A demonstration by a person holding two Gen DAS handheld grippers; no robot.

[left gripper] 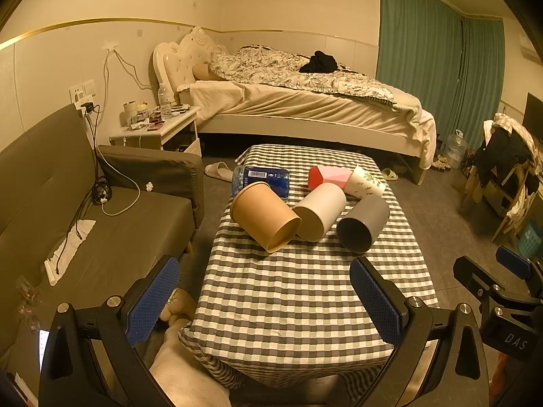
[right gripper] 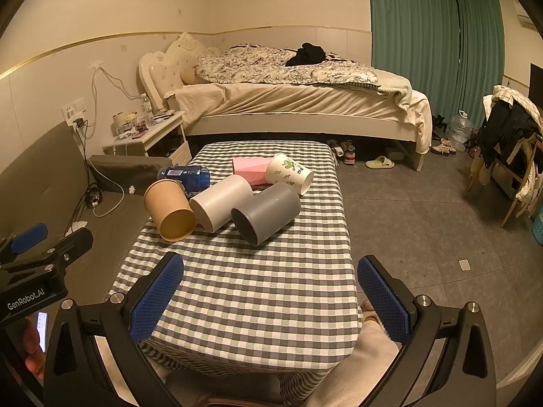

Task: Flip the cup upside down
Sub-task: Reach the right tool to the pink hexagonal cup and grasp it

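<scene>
A: Cups status?
B: brown cup (left gripper: pixel 263 215), white cup (left gripper: pixel 319 211), grey cup (left gripper: pixel 363 223) on their sides, mid table (left gripper: pixel 288 305)
A: Grippers?
B: left gripper (left gripper: pixel 264 300) and right gripper (right gripper: pixel 269 296) both spread wide, holding nothing

Warm, dim amber light is washing over both views; fisheye warping is bending the walls at ten and two o'clock, corners are vignetting black, focus is staying sharp.

Blue pack (left gripper: pixel 263 180) half hidden behind brown cup (left gripper: pixel 263 215).
</scene>
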